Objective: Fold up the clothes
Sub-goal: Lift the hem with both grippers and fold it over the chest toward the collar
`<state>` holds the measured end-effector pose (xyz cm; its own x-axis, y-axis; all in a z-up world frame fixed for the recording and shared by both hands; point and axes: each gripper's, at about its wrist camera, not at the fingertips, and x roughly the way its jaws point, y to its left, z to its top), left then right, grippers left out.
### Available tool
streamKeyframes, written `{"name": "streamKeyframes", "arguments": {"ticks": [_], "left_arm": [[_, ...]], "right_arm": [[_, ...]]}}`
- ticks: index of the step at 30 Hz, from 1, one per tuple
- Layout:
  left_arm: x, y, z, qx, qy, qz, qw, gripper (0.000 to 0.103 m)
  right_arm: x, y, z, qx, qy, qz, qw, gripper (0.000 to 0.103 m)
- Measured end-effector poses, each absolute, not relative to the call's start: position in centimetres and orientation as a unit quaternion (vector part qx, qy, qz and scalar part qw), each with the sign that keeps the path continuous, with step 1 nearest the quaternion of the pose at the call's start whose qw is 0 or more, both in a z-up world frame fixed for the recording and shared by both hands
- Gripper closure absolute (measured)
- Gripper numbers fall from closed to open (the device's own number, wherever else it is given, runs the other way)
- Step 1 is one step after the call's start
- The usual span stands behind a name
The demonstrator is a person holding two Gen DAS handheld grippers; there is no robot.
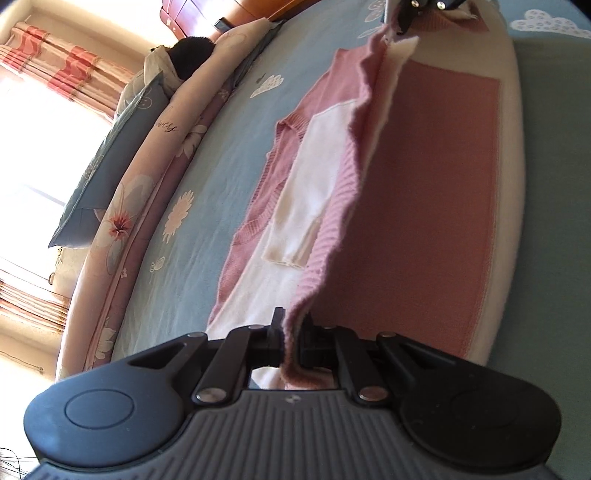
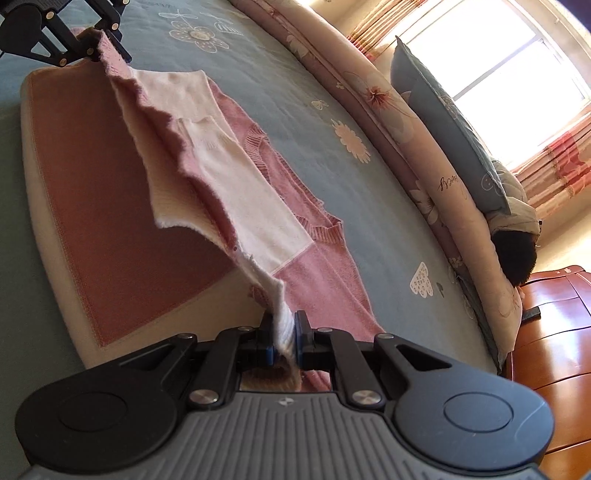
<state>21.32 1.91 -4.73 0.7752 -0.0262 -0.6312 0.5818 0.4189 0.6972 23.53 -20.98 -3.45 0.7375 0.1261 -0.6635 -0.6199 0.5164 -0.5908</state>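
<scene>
The fold is in its middle stretch. A pink and cream knit sweater (image 1: pixel 332 221) lies on a blue flowered bedspread (image 1: pixel 229 177), and one long edge of it is raised off the bed between the two grippers.

At the bottom centre of the left wrist view, the left gripper (image 1: pixel 291 339) is clamped on the pink ribbed edge. The right gripper (image 1: pixel 406 22) shows at the upper right of that view, pinching the far end of the same edge. In the right wrist view the right gripper (image 2: pixel 284 332) is at bottom centre, closed on cream knit, with the left gripper (image 2: pixel 110 44) in the upper left corner.

A cream sleeve (image 1: pixel 306 199) already lies folded in across the body, so that step looks done. The raised edge hangs above a pink mat with a cream border (image 1: pixel 443 206), which fills the right half of the left view. What remains, by the look of it, is to carry this edge over, lay it flat, smooth it, and probably fold once more.
</scene>
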Motion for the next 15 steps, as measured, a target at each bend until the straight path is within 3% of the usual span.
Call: {"name": "streamKeyframes", "arguments": {"ticks": [15], "left_arm": [[31.4, 2.4, -5.4, 0.472, 0.285, -0.166, 0.818, 0.098]], "right_arm": [[34.4, -20.3, -4.4, -0.416, 0.292, 0.211, 0.835, 0.091]]}}
